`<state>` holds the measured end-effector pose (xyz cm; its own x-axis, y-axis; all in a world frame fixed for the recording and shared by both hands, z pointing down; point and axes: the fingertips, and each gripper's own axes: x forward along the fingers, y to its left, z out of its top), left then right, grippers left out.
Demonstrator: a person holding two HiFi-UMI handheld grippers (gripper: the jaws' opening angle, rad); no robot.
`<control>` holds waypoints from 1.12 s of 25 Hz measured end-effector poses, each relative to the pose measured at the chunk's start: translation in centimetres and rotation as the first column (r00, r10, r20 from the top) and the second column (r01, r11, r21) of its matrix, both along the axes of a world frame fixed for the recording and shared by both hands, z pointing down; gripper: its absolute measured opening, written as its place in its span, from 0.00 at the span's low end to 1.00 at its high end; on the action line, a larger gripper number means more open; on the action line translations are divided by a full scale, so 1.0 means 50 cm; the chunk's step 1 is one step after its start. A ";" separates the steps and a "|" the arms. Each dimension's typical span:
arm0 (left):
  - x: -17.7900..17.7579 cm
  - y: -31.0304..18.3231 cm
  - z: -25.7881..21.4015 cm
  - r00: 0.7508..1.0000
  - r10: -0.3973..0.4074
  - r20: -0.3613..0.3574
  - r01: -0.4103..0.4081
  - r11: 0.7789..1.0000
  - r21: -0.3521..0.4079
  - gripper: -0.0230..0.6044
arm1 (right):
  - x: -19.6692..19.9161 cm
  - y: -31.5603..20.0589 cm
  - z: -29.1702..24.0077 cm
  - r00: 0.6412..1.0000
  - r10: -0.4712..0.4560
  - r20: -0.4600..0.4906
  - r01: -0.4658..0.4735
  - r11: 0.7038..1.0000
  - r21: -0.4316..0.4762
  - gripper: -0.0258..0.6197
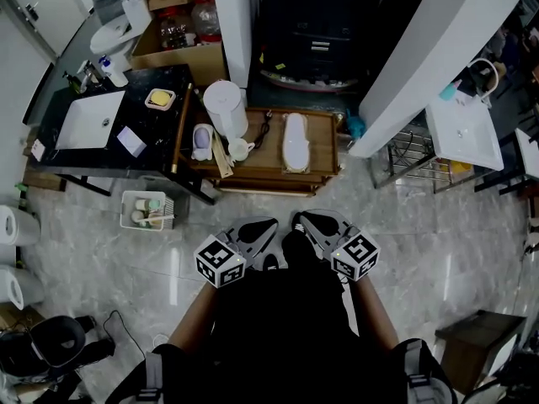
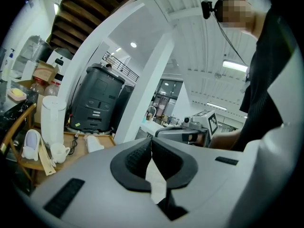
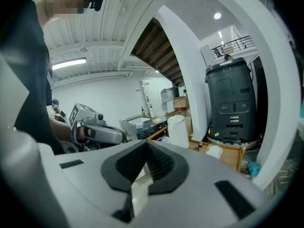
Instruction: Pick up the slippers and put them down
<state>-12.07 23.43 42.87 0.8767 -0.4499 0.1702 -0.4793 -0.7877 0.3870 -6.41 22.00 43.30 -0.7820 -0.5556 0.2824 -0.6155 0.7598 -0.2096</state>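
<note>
Low wooden table [image 1: 324,171] sits ahead, well apart from me. Tall white jug [image 1: 226,108] could topple if my arm sweeps past. White slipper [image 1: 296,141] lies flat on table. My left gripper [image 1: 263,228] and right gripper [image 1: 309,223] are clenched and empty; unopened, they'd shove slipper away.

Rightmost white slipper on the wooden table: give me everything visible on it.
The slipper is white, long and narrow, and looks like soft foam or fabric; finer detail is too small to tell. It lies flat on the right half of the low wooden table, its length running away from the person. A dark cord lies just to its left, seemingly not touching. Only the table appears to touch it.
</note>
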 end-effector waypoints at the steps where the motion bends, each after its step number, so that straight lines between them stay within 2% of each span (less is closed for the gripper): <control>1: -0.002 -0.006 0.002 1.000 -0.006 0.003 0.006 1.000 -0.006 0.06 | 0.000 -0.009 0.001 1.000 -0.003 0.000 0.003 1.000 0.000 0.05; 7: 0.008 -0.057 0.023 0.999 -0.033 0.022 0.034 0.998 -0.045 0.06 | 0.021 -0.067 0.015 1.000 -0.001 0.021 0.001 1.000 -0.021 0.05; 13: 0.060 -0.144 0.018 0.999 -0.020 0.041 0.022 0.999 -0.047 0.06 | 0.066 -0.147 0.035 0.999 0.004 0.039 -0.001 0.998 -0.070 0.05; 23: 0.133 -0.282 0.033 0.994 -0.059 0.089 0.066 0.995 -0.071 0.06 | 0.152 -0.298 0.056 0.998 -0.042 0.049 0.047 0.994 -0.101 0.05; 28: 0.157 -0.328 0.039 0.988 -0.114 0.102 0.123 0.988 -0.091 0.06 | 0.181 -0.346 0.070 0.995 -0.093 0.043 0.098 0.988 -0.120 0.05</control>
